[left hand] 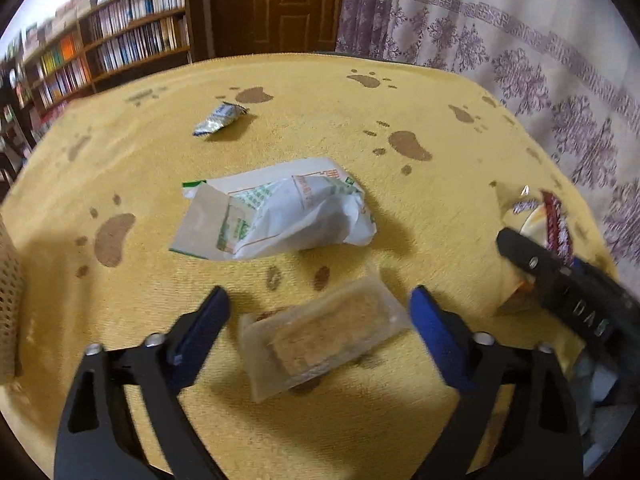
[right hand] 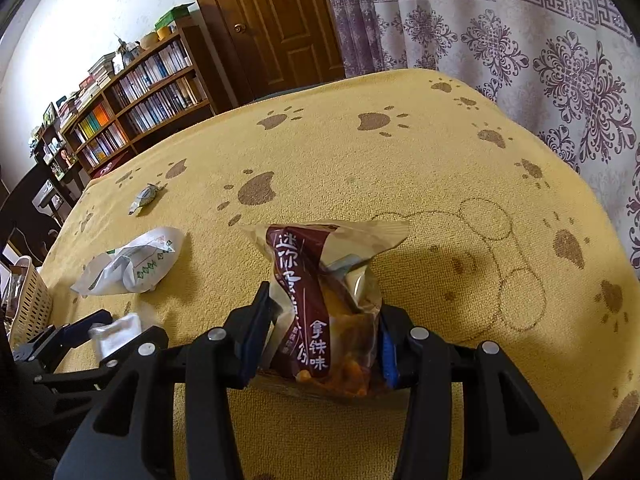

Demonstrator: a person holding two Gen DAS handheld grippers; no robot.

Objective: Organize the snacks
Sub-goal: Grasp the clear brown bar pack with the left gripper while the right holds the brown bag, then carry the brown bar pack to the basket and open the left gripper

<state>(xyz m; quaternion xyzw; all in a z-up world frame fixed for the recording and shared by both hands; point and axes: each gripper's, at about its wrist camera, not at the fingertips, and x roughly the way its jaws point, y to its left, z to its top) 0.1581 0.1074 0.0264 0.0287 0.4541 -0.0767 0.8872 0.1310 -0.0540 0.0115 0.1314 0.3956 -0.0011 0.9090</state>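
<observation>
Left wrist view: the left gripper (left hand: 318,312) has its fingers spread wide around a clear-wrapped biscuit pack (left hand: 320,338) on the yellow tabletop (left hand: 440,128), apparently not touching. Right wrist view: the right gripper (right hand: 322,340) fingers clamp a brown snack bag (right hand: 320,304); only here a basket (right hand: 30,304) shows clearly.

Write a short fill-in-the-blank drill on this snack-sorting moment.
1. The right gripper is shut on the brown-and-cream ____ bag.
2. The left gripper's jaws stand ____ around the clear-wrapped tan bar.
3. The white-and-green paper bag lies on a yellow cloth printed with brown ____.

Missing: snack; open; paw prints
</observation>
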